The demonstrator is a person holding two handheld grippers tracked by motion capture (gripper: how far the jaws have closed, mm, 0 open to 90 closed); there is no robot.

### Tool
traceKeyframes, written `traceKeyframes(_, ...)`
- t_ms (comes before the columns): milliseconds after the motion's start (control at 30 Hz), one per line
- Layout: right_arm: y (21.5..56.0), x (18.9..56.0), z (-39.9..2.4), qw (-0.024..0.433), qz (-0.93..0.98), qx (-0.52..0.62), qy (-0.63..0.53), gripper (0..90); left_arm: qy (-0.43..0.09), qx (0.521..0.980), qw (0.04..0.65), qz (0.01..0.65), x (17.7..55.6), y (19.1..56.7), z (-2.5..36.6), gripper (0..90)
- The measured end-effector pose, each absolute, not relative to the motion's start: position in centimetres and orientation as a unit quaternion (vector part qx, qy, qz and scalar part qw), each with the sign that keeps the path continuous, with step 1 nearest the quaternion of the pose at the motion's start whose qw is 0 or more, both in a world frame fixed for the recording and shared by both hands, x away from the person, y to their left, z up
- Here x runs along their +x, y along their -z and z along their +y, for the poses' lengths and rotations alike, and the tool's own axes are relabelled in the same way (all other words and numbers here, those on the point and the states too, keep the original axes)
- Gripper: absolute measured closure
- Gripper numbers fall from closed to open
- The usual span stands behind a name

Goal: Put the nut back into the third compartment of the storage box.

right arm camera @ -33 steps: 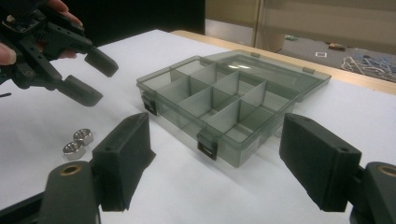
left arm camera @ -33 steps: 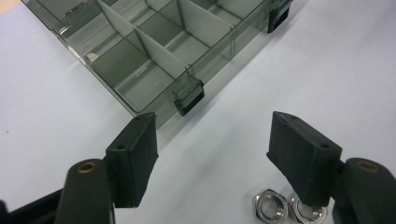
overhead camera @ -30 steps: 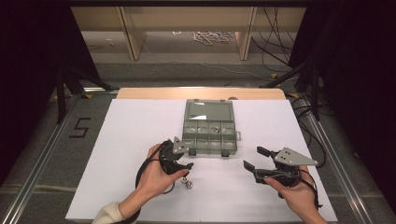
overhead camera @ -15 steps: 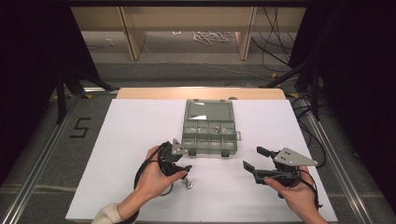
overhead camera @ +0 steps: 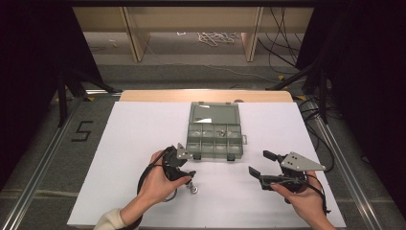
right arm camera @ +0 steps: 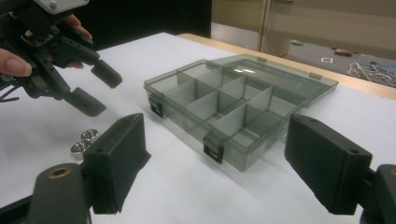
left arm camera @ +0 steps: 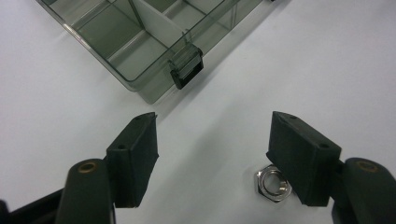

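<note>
Left gripper view: my left tongs [left arm camera: 212, 156] gape apart, small silver hex nut [left arm camera: 273, 182] on white table [left arm camera: 327, 60] at 5 o'clock by one pad; closing off-centre cd flick it away. Right tongs [right arm camera: 217, 163] just widened, empty, facing smoky clear plastic compartment box [right arm camera: 233, 100].

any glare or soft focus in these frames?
High view: white table bright, surroundings dark, organizer box lid shows a pale reflection. Left gripper view: nut sharp, left gripper casts a soft shadow. Right gripper view: the close jaws are blurred, box in focus, background soft.
</note>
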State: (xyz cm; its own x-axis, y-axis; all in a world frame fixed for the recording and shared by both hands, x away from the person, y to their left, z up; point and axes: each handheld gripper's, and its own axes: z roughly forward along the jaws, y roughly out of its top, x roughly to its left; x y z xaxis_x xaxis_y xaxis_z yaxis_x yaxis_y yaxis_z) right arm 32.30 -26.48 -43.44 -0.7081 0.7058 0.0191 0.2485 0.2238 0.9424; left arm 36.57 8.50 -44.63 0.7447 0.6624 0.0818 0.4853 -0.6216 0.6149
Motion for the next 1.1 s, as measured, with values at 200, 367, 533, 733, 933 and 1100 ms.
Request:
traceKeyframes(200,43.3,32.1,-26.4,0.202,0.762,0.321,-0.525,19.3,-0.153,0.893,0.281,0.317,36.8,44.6,8.7,33.3)
traceKeyframes(367,43.6,32.3,-26.2,0.203,0.753,0.315,-0.541,19.1,-0.144,0.894,0.274,0.326,36.8,44.8,8.5,33.8)
traceKeyframes(533,43.6,32.2,-26.2,0.201,0.755,0.316,-0.539,19.1,-0.135,0.901,0.256,0.322,36.9,45.0,8.5,34.2)
traceKeyframes(733,43.5,32.2,-26.2,0.201,0.758,0.317,-0.533,19.1,-0.121,0.905,0.250,0.323,36.6,45.5,8.2,34.1)
traceKeyframes(933,43.5,32.2,-26.3,0.200,0.758,0.318,-0.533,19.0,-0.121,0.914,0.241,0.302,35.9,45.1,7.4,34.0)
traceKeyframes(1100,43.6,32.2,-26.2,0.200,0.757,0.318,-0.535,19.1,-0.111,0.924,0.219,0.292,35.8,45.4,7.2,33.9)
